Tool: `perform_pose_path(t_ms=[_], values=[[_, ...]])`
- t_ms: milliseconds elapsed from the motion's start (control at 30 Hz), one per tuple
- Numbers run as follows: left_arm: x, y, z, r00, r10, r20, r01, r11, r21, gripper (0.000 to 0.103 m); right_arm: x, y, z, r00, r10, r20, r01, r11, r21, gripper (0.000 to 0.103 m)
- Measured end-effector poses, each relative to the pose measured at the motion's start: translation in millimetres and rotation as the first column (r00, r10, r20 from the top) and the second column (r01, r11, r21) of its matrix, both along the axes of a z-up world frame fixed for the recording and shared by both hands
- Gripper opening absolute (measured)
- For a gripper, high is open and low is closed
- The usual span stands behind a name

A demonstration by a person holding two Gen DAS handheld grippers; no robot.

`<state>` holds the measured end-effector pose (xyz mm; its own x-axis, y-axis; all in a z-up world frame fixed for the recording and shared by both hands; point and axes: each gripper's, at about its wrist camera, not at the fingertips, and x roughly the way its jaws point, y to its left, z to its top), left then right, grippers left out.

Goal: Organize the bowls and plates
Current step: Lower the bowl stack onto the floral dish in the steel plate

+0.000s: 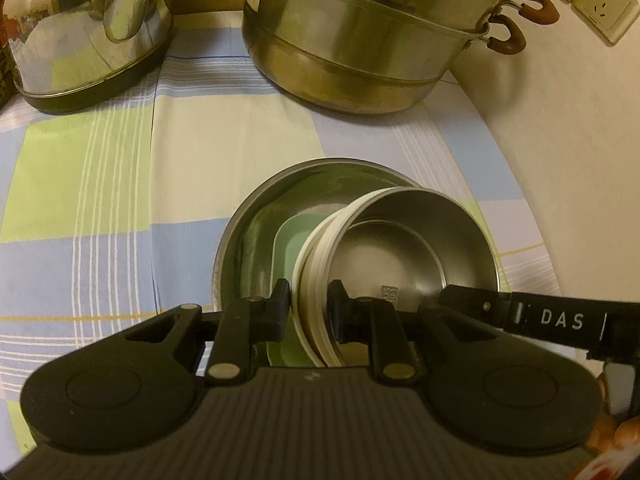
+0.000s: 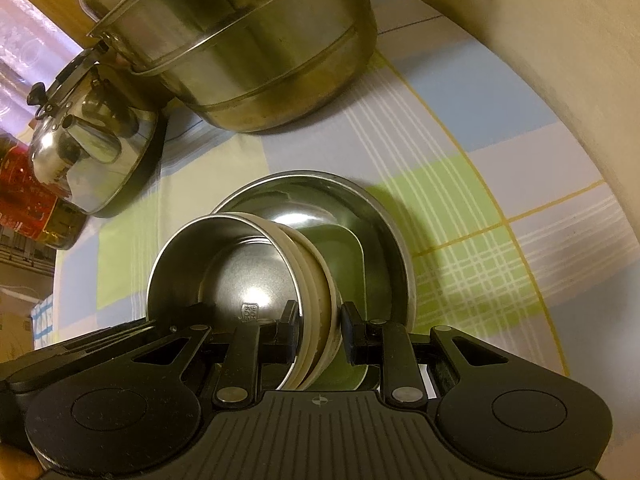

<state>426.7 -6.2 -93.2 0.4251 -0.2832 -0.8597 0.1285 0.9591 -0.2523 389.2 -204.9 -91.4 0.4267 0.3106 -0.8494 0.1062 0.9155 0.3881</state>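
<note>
Matte black grippers, silver pivot rivets, ribbed bodies (one lettered "DAS").

Surface: checked tablecloth (image 1: 120, 208)
Resting on it: kettle (image 1: 80, 28), stacked steamer pot (image 1: 352, 40), large steel plate (image 2: 384, 224)

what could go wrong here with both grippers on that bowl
1. Both the left gripper and right gripper pinch only the thin rim of the steel bowl, so it may slip or twist if the hands move unevenly.
2. It hangs tilted over the green plate in the large steel basin; dropped, it could clatter.
</note>
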Motion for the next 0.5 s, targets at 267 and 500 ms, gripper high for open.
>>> perform_pose_path(t_ms=[267, 500], values=[[-0.4, 1.6, -1.7, 1.0, -0.011, 0.012, 0.011, 1.0, -0.001, 0.018, -1.1, 2.5, 0.4, 1.0, 0.019, 0.006, -0.019, 1.0, -0.025, 0.023], [-2.8, 2.4, 4.9, 0.998, -0.034, 0.057, 0.033, 0.999, 0.021, 0.02, -4.1, 3.5, 1.3, 0.998, 0.05, 0.042, -0.048, 0.998, -0.04, 0.024]])
